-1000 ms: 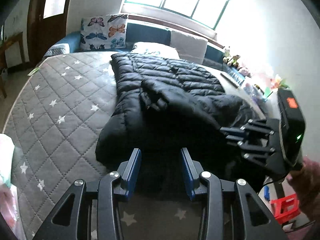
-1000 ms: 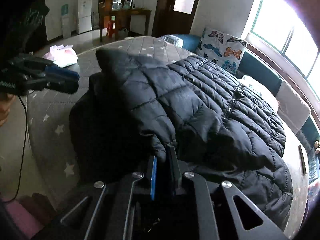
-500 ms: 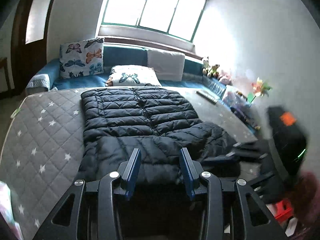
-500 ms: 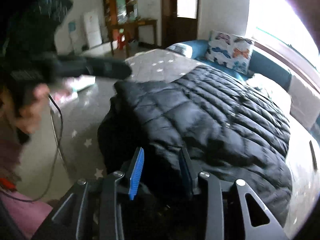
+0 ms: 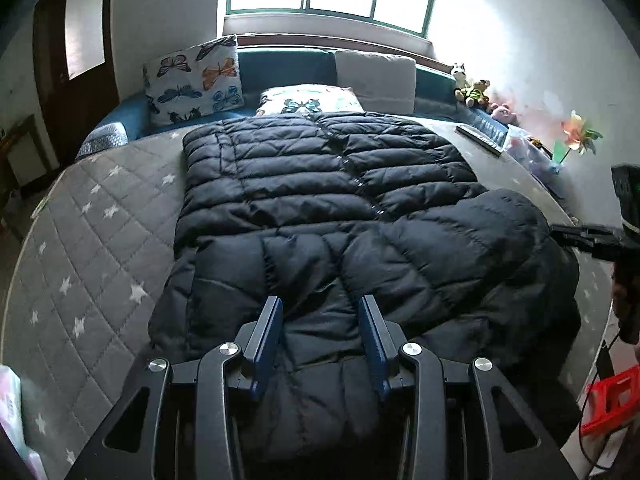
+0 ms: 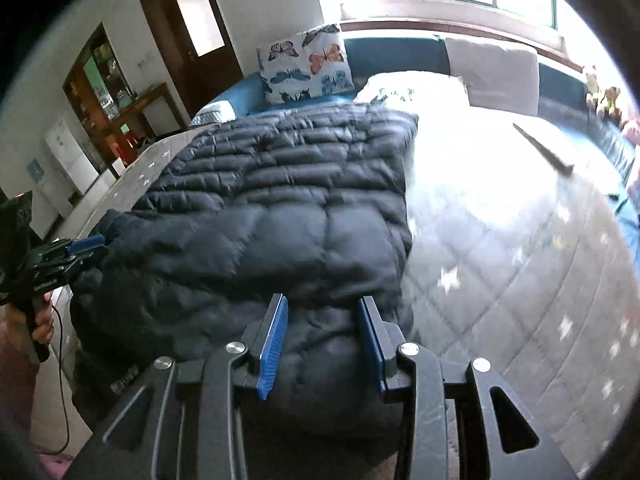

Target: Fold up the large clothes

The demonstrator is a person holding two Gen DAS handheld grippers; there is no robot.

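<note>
since the right tool let go of the sleeve a second ago, the fold over the coat's near end looks done. left view: left tool (image 5: 320, 336) apart and empty, above the coat (image 5: 320, 208) on the bed (image 5: 92, 240). right view: right tool (image 6: 322, 336) apart, empty, over the coat's (image 6: 280, 208) near right corner.
</note>
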